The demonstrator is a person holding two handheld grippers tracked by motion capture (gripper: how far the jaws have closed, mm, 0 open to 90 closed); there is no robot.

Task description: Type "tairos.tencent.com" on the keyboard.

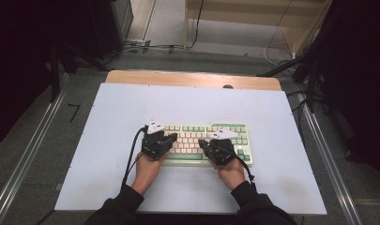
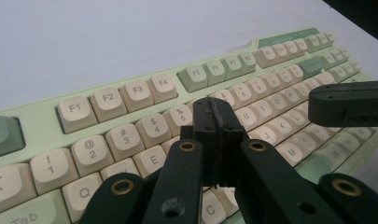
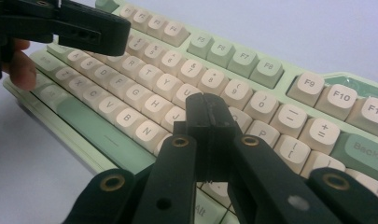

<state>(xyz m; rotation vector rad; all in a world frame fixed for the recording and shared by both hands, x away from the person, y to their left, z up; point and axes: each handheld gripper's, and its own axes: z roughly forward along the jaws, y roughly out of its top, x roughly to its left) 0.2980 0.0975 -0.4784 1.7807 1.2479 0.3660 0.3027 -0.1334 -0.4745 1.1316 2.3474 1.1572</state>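
A pale green keyboard (image 1: 234, 129) with cream and green keycaps lies on the white table, just ahead of the person's hands. My left gripper (image 1: 171, 137) hovers over the keyboard's left half, its jaws pressed together with nothing between them; in the left gripper view its tip (image 2: 215, 109) sits above the number and letter rows of the keyboard (image 2: 130, 116). My right gripper (image 1: 202, 143) hovers over the middle-right keys, also shut and empty; in the right gripper view its tip (image 3: 206, 105) hangs above the J and K area of the keyboard (image 3: 252, 70).
A white board (image 1: 131, 108) covers the table, with a wooden strip (image 1: 192, 78) along its far edge. Metal rails (image 1: 33, 150) run down both sides. Cables and dark stands crowd the floor beyond the far edge.
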